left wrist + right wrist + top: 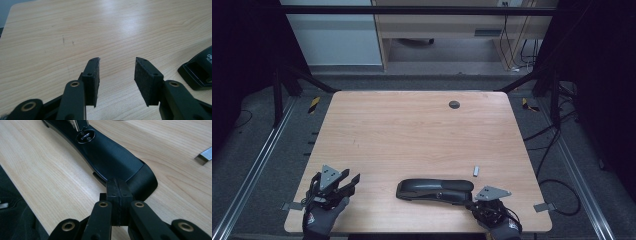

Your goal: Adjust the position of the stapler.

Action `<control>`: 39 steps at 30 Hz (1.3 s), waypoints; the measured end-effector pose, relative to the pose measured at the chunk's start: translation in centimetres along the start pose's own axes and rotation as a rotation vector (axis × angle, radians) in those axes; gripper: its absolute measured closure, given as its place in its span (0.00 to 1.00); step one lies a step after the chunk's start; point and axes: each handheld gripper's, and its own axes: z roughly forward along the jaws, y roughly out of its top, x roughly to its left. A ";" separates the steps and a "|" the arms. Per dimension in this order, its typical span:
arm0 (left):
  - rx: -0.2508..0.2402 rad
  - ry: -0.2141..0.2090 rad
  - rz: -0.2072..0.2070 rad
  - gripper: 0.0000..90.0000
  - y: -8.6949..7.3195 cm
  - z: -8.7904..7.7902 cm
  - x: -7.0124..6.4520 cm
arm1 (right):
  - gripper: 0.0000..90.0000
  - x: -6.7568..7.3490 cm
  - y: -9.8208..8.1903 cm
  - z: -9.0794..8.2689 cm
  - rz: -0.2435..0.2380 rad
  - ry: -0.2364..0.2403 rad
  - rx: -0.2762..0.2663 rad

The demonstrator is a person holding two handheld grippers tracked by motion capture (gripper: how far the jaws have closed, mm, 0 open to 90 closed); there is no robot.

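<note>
Both grippers sit low at my edge of the table (412, 130): my right gripper (118, 187) has its pads pressed flat together, tips against the near end of the black stapler (434, 190), while my left gripper (117, 75) stands apart, narrowly parted over bare wood.

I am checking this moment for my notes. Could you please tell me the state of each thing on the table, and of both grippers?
Stapler: lies flat near the table's front edge.
Staple strip: lies loose, apart from the stapler.
Left gripper: open, nothing between the pads.
Right gripper: shut, tips at the stapler's end.
</note>
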 end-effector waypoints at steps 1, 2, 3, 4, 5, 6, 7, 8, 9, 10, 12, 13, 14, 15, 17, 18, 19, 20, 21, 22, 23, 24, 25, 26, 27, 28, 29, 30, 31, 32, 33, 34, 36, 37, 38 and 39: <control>0.000 0.000 -0.002 0.61 0.0 0.0 0.0 | 1.00 -0.1 0.1 0.1 0.012 -0.002 -0.004; 0.000 0.000 -0.002 0.60 0.0 0.0 0.0 | 1.00 -0.1 0.1 0.1 0.012 -0.002 -0.004; 0.001 -0.003 -0.005 0.60 0.0 0.1 -0.1 | 1.00 -0.1 0.1 0.0 0.011 -0.007 0.005; 0.001 -0.003 -0.004 0.60 0.0 0.1 -0.1 | 1.00 -0.2 0.1 0.2 0.010 -0.009 -0.005; 0.002 -0.005 0.000 0.60 0.0 0.1 -0.1 | 1.00 -0.3 0.2 0.2 0.013 -0.010 -0.006; 0.002 -0.005 0.000 0.60 0.0 0.1 -0.1 | 1.00 -0.3 0.2 0.2 0.013 -0.010 -0.006; 0.002 -0.005 -0.001 0.60 0.0 0.1 -0.1 | 1.00 -0.4 0.2 0.3 0.015 -0.012 -0.008; 0.002 -0.006 -0.001 0.59 0.1 0.1 -0.1 | 1.00 -0.4 0.2 0.3 0.014 -0.011 -0.013; 0.003 -0.006 0.001 0.59 0.1 0.1 -0.1 | 1.00 -0.5 0.2 0.4 0.013 -0.009 -0.009; 0.003 -0.006 0.001 0.58 0.1 0.1 -0.1 | 1.00 -0.5 0.2 0.4 0.013 -0.009 -0.009; -0.001 -0.011 -0.003 0.58 0.2 0.0 -0.1 | 1.00 -0.4 0.3 0.3 0.018 -0.010 0.000; 0.000 -0.011 0.000 0.56 0.2 0.0 -0.1 | 0.99 -0.6 0.3 0.3 0.013 -0.005 -0.015; -0.002 -0.011 -0.002 0.56 0.2 0.0 -0.2 | 0.99 -0.6 0.3 0.3 0.013 -0.005 -0.015; -0.001 -0.012 0.000 0.55 0.3 0.0 -0.3 | 0.99 -0.8 0.4 -0.2 0.035 -0.004 -0.039; -0.002 -0.017 0.002 0.53 0.4 0.0 -0.4 | 0.98 -1.2 0.4 -0.7 0.057 -0.011 -0.075; -0.002 -0.017 0.002 0.52 0.4 0.0 -0.4 | 0.98 -1.2 0.4 -0.7 0.057 -0.011 -0.075; -0.001 -0.025 0.003 0.51 0.6 0.1 -0.5 | 0.97 -1.7 0.4 -1.0 0.077 -0.022 -0.097; -0.001 -0.025 0.003 0.49 0.6 0.1 -0.5 | 0.97 -1.7 0.4 -1.0 0.077 -0.022 -0.097; 0.000 -0.032 0.002 0.49 0.6 0.2 -0.5 | 0.96 -2.0 0.4 -1.2 0.090 -0.030 -0.103; 0.001 -0.042 0.006 0.49 0.6 0.2 -0.5 | 0.95 -2.3 0.3 -1.3 0.098 -0.040 -0.109; 0.003 -0.051 0.004 0.48 0.6 0.4 -0.6 | 0.93 -2.8 0.3 -1.5 0.108 -0.057 -0.132; 0.003 -0.051 0.004 0.48 0.6 0.4 -0.6 | 0.93 -2.8 0.3 -1.5 0.108 -0.057 -0.132; 0.008 -0.057 0.007 0.48 0.7 0.5 -0.6 | 0.91 -3.4 0.3 -1.7 0.116 -0.074 -0.137; 0.008 -0.057 0.007 0.48 0.7 0.5 -0.6 | 0.91 -3.4 0.3 -1.7 0.116 -0.074 -0.137; 0.008 -0.062 0.006 0.48 0.7 0.5 -0.6 | 0.90 -3.6 0.3 -1.8 0.129 -0.083 -0.135; 0.009 -0.066 0.006 0.47 0.7 0.6 -0.6 | 0.87 -4.3 0.2 -1.9 0.145 -0.104 -0.142; 0.008 -0.064 0.004 0.47 0.8 0.6 -0.6 | 0.86 -4.5 0.2 -2.0 0.156 -0.116 -0.141; 0.008 -0.064 0.004 0.46 0.8 0.6 -0.6 | 0.86 -4.5 0.2 -2.0 0.156 -0.116 -0.141; 0.008 -0.070 0.009 0.46 0.9 0.6 -0.6 | 0.83 -5.0 0.1 -2.1 0.165 -0.131 -0.145; 0.008 -0.070 0.009 0.45 0.9 0.6 -0.6 | 0.83 -5.0 0.1 -2.1 0.165 -0.131 -0.145; 0.005 -0.072 0.013 0.45 1.1 0.6 -0.6 | 0.82 -5.2 0.0 -2.2 0.169 -0.140 -0.142; 0.002 -0.078 0.012 0.44 1.5 0.7 -0.7 | 0.79 -5.4 0.0 -2.4 0.170 -0.158 -0.148; 0.003 -0.083 0.014 0.42 1.8 0.8 -0.8 | 0.76 -5.5 -0.1 -2.7 0.169 -0.172 -0.156; 0.003 -0.083 0.014 0.41 1.8 0.8 -0.8 | 0.76 -5.5 -0.1 -2.7 0.169 -0.172 -0.156; 0.001 -0.084 0.012 0.41 1.9 0.8 -0.8 | 0.76 -5.7 -0.2 -2.8 0.171 -0.175 -0.159; -0.003 -0.084 0.017 0.41 2.1 0.8 -1.0 | 0.75 -5.8 -0.2 -2.8 0.177 -0.182 -0.159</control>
